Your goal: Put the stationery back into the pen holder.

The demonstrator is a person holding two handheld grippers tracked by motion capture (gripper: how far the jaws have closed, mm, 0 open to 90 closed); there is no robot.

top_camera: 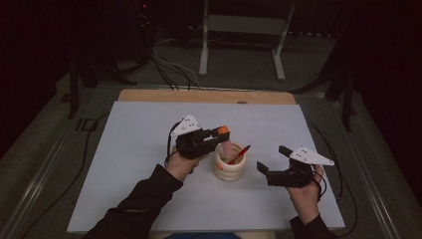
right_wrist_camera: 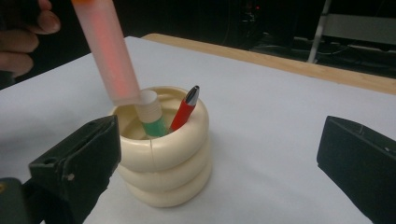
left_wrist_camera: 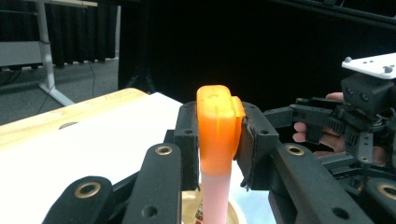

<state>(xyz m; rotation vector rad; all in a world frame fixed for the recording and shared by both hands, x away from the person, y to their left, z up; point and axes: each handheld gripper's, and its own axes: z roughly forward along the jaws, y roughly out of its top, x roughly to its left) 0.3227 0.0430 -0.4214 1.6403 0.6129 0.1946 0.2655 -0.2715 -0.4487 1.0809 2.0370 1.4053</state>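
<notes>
Orange-capped pink marker [top_camera: 225, 142]; cream holder [top_camera: 229, 169]; red pen [top_camera: 241, 154]; white mat [top_camera: 139, 149].

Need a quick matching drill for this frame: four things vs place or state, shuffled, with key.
1. left gripper
2. right gripper
3. red pen
4. cream holder

A. stands in the holder, tip up
B. jaws wide, nothing between them
C. shut on the orange cap of the pink marker
D. three stacked rings on the white table

Pairs: 1-C, 2-B, 3-A, 4-D
</notes>
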